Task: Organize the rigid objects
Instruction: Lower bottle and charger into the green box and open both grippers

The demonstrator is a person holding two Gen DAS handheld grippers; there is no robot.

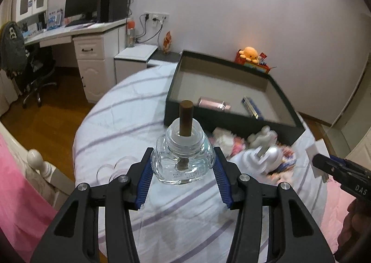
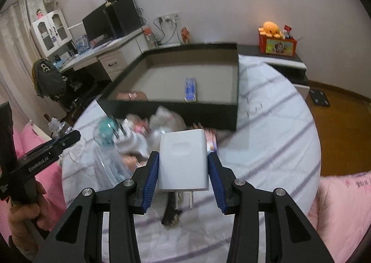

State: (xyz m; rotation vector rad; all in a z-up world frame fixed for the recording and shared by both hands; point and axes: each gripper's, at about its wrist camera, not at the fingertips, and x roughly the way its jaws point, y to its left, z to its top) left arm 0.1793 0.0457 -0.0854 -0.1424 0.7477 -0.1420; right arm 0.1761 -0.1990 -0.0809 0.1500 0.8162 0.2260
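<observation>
Left wrist view is showing the left gripper (image 1: pixel 183 167) clamping a small clear glass bottle (image 1: pixel 183 158) by its wide base, blue pads pressing on both sides, with a brown wick stick (image 1: pixel 186 118) standing upright out of its neck; the bottle is hanging clear above the striped bed sheet (image 1: pixel 129 128), not resting on it. Right wrist view is showing the right gripper (image 2: pixel 183 165) gripping a white plug adapter (image 2: pixel 182 158) across its body, pads pressing on both flanks, metal prongs pointing down toward the camera, the adapter also appearing to be off the sheet. Just beyond both grippers, a small heap is still lying on the bed: another white plug (image 1: pixel 257 158), a clear bottle with a teal cap (image 2: pixel 106 130), some pink-and-white packets (image 2: pixel 212 142) and soft white items too blurred to name, plus a dark brush-like thing (image 2: pixel 170 214) beneath the adapter. Farther on, the black tray-like box (image 1: pixel 222 121) is sitting on the bed just behind the heap, already holding a pink metallic item (image 1: pixel 213 104) and a blue-and-white box (image 1: pixel 252 106), well apart from each other. By my reading, the sorting is partly done: two pieces are in, two are being carried, and several are still waiting. Beyond the box, an orange plush octopus (image 2: pixel 271 28) is sitting on a red box by the wall.
</observation>
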